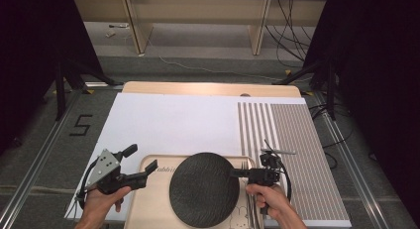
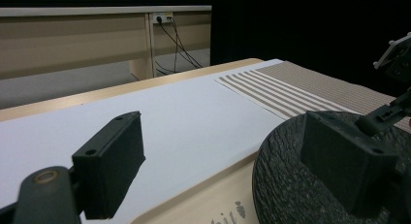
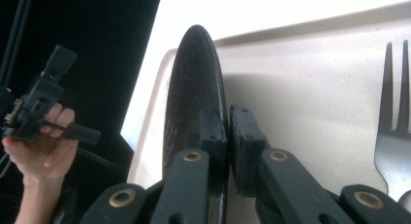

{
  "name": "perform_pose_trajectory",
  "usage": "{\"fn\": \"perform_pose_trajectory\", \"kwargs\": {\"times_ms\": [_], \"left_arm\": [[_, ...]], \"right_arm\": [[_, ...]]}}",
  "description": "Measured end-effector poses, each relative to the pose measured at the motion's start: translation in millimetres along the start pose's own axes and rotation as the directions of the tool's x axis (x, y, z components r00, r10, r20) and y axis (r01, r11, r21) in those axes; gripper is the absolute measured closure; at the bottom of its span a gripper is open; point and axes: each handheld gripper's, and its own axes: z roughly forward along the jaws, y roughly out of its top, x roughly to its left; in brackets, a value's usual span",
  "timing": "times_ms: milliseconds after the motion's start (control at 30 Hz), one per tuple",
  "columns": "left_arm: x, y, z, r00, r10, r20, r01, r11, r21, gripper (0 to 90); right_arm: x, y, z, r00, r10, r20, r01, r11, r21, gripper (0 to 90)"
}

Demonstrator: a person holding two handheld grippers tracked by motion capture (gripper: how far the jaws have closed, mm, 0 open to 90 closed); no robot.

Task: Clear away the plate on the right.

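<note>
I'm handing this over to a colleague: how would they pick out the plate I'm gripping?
Find the pale wooden tray at the table's near edge. On it sits a round, rough-textured black plate, its right rim pinched by the right hand-held gripper. It is the tray's largest, darkest item; the fork beside it is thin and metal.

**What the views cut off or cover**

In the high view the black plate covers most of the tray — the tray's print is only partly legible, and its near end runs off the bottom edge. The fork is cropped at the right gripper view's right side, its handle out of frame. The right gripper hides the plate rim where its pads meet. In the left gripper view, the plate's near part is cut off.
</note>
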Motion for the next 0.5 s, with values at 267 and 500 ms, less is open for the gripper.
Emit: {"fn": "perform_pose_trajectory", "kwargs": {"times_ms": [267, 500], "left_arm": [[-0.3, 0.1, -0.1, 1.0000, 0.002, 0.001, -0.002, 1.0000, 0.001, 15.5], [-0.3, -0.1, -0.5, 1.0000, 0.002, 0.000, -0.002, 1.0000, 0.002, 15.5]], "right_arm": [[-1.3, -0.9, 3.6, 1.0000, 0.001, 0.007, -0.001, 1.000, 0.022, 86.7], [-3.0, -1.0, 4.3, 0.9994, -0.008, 0.033, 0.007, 0.999, 0.043, 87.5]]}}
